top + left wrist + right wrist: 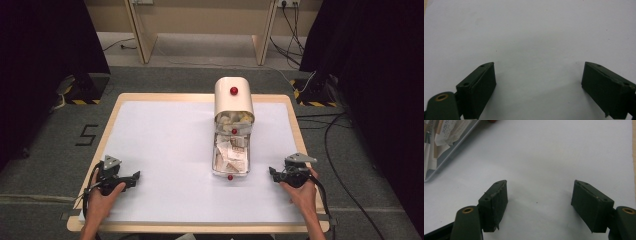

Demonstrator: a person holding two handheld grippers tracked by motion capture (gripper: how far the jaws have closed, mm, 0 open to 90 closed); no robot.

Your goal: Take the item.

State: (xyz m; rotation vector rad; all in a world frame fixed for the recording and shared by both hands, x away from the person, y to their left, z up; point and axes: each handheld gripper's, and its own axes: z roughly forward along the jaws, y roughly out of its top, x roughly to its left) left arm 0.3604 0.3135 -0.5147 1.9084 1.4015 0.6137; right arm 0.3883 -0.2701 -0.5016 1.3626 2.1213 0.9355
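White-topped bench (165, 150) on grey carpet, dark curtains either side. Clear tray (216, 167) of paper packets centred; left gripper (131, 180) and right gripper (273, 173) flanking, both wide, empty.

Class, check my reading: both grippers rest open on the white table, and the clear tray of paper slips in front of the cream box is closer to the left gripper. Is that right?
Not quite. In the high view the clear tray lies closer to the right gripper than to the left gripper. The rest holds: both stand open, with the cream box behind the tray.

Two grippers (134, 178) (272, 173), one box (233, 100), one tray (216, 159), three red knobs (233, 90).
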